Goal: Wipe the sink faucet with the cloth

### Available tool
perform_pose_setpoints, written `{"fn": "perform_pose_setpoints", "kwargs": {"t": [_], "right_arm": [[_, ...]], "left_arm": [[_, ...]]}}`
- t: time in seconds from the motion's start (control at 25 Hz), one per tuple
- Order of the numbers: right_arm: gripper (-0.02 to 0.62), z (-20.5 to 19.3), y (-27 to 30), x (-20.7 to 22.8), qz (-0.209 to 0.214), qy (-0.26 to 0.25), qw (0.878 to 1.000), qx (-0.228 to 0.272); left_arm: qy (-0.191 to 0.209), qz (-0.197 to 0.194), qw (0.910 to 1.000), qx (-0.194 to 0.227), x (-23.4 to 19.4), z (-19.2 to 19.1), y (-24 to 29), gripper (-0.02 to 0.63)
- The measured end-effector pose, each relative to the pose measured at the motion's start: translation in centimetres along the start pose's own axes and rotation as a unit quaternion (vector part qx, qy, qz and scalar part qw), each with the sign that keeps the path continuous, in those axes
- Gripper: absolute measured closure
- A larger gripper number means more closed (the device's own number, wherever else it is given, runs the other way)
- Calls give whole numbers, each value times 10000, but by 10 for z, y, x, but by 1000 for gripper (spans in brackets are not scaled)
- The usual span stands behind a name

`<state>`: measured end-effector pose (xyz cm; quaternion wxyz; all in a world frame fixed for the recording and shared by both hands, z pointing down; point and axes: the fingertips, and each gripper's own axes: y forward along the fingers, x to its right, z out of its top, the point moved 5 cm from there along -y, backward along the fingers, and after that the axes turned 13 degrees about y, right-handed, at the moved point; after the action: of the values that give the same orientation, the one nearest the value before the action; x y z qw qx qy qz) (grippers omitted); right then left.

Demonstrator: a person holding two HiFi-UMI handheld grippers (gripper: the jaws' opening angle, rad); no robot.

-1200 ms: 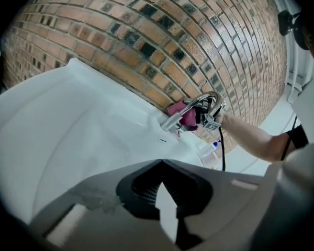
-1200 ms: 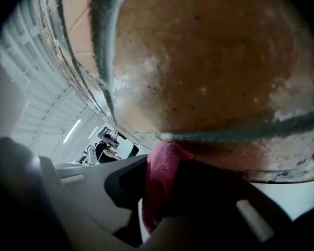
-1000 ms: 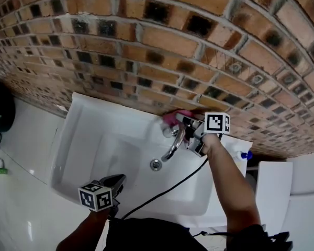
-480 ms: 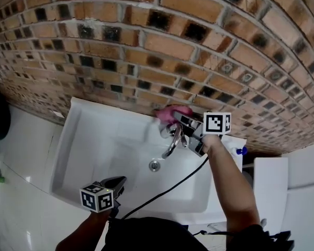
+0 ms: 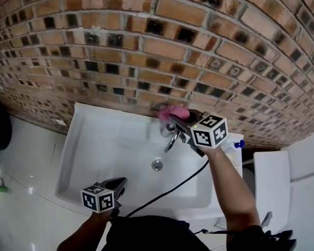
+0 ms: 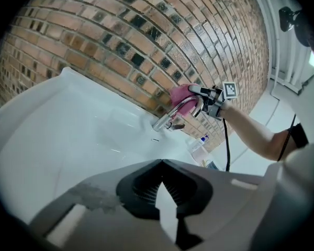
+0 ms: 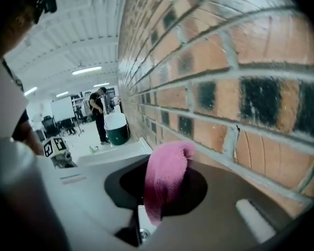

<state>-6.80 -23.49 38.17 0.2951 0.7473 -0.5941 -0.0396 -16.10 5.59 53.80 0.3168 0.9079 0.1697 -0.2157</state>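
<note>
Two jaws of the right gripper (image 5: 175,122) pinch the pink cloth (image 5: 174,111) by one end, likely so its loose fold can rub metal. It sits at the jaw tips, on the faucet (image 5: 172,138) top by the brick wall (image 5: 146,46). Left gripper (image 5: 118,184), closed and empty, hangs over the sink (image 5: 76,140) front rim, probably keeping clear.
</note>
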Motion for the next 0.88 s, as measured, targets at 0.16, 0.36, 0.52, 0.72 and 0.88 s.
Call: {"fn": "perform_pose_setpoints", "kwargs": {"t": [0.16, 0.36, 0.52, 0.72, 0.88], "right_arm": [[551, -7, -3, -26, -401, -1052, 9934, -196], [551, -24, -8, -63, -776, -2159, 9732, -136], [551, -44, -13, -82, -993, -2322, 9672, 256], [551, -70, -16, -102, -1080, -2131, 9699, 471], [551, -92, -17, -108, -1039, -1581, 9795, 689]], "left_arm": [[132, -54, 9999, -5, 4, -3, -9, 602], [301, -124, 9995, 14, 7, -4, -19, 601], [418, -206, 9989, -3, 11, -7, -25, 602], [516, -256, 9983, -107, 11, -16, -34, 602], [566, -274, 9979, -141, 9, -19, -40, 601]]}}
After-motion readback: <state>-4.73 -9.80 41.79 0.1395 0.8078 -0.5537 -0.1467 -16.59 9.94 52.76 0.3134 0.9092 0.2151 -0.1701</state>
